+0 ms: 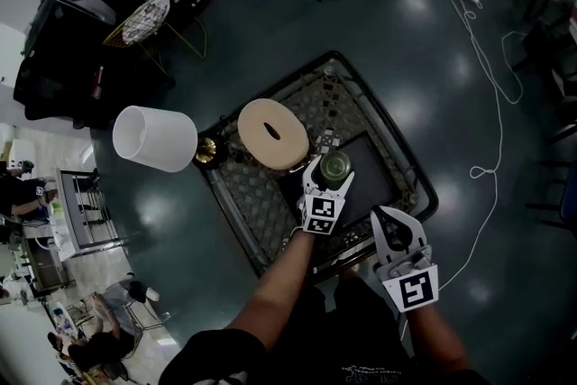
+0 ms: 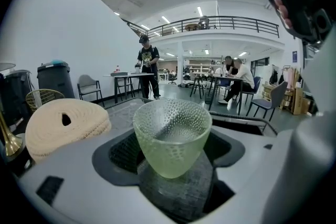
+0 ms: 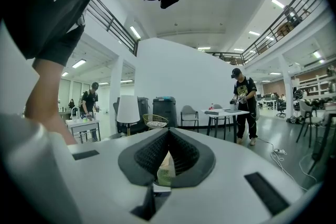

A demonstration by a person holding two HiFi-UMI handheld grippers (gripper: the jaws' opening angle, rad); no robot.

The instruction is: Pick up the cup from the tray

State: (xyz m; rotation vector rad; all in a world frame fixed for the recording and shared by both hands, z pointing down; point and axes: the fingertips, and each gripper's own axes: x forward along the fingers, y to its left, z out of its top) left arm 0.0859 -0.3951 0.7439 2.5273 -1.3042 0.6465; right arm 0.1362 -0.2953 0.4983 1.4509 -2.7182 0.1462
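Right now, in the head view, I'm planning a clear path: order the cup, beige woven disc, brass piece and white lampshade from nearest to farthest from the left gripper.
1. Cup: between the jaws of the left gripper, over the tray.
2. Beige woven disc: just left, on the tray.
3. Brass piece: farther left, by the tray's corner.
4. White lampshade: farthest left.

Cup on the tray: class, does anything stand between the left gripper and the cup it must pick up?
Nothing visible does. The cup already stands between the parted jaws of the left gripper, on the tray. The beige woven piece lies off to the cup's left, clear of the jaws.
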